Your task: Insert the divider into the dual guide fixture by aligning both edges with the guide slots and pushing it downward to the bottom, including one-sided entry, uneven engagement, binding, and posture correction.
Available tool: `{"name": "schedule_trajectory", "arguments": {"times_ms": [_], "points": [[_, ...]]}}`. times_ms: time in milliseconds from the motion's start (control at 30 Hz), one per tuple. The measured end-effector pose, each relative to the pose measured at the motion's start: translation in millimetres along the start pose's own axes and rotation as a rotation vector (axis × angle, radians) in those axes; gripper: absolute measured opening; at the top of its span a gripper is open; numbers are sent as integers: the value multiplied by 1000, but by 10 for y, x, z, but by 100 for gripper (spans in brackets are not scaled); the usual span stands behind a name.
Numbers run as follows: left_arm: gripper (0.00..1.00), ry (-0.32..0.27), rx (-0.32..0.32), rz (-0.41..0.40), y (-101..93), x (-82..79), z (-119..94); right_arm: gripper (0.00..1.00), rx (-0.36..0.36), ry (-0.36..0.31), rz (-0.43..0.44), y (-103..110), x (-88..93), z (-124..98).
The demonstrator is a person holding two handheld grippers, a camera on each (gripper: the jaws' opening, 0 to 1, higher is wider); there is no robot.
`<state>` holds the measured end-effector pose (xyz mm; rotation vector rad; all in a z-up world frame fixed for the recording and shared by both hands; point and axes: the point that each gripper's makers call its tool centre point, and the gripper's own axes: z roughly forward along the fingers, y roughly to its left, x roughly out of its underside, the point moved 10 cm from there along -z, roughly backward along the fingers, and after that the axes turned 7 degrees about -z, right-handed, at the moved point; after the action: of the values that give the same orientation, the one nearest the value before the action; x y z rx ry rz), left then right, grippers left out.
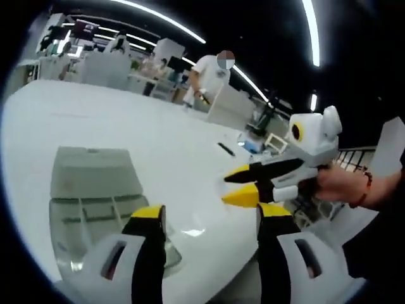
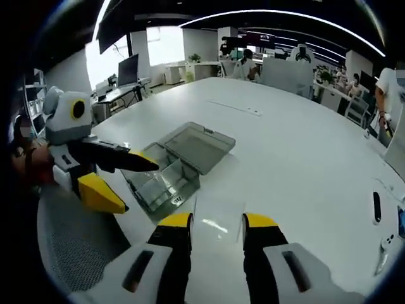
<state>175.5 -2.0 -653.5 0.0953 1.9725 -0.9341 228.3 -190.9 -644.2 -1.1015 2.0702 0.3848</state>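
step: you had not yet picked up the divider [image 2: 218, 218]; next you needed to grasp it.
left gripper [image 1: 212, 218]: jaws apart, empty, beside the box.
fixture [image 2: 171, 164]: clear slotted box, lid open, on the white table [image 2: 304, 158].
divider: thin clear sheet, flat just beside the box.
right gripper [image 2: 216, 228]: jaws apart, straddling the sheet, empty.

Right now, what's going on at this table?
A person holds a two-jaw gripper in each hand over a white table. A clear plastic box with its hinged lid laid open sits on it, showing partition walls inside. The left gripper hovers open just beside the box, the right gripper open above a clear flat sheet, probably the divider, lying on the table near the box. Neither grips anything; insertion has not started.
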Motion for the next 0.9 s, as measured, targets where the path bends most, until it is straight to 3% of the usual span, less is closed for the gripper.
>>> {"name": "schedule_trajectory", "arguments": {"times_ms": [267,467,767,900], "points": [[43,-23,-10,-13,-3,-28,-9,27,-30,-50,0,102,-60,-16],[33,-39,7,-66,-20,-26,-10,27,-52,-87,-19,147,-110,-19],[15,-40,26,-119,-20,-56,-23,27,-74,-113,-49,203,-179,-18],[11,-44,37,-138,-34,-53,-23,27,-93,-117,-63,246,-202,-9]]}}
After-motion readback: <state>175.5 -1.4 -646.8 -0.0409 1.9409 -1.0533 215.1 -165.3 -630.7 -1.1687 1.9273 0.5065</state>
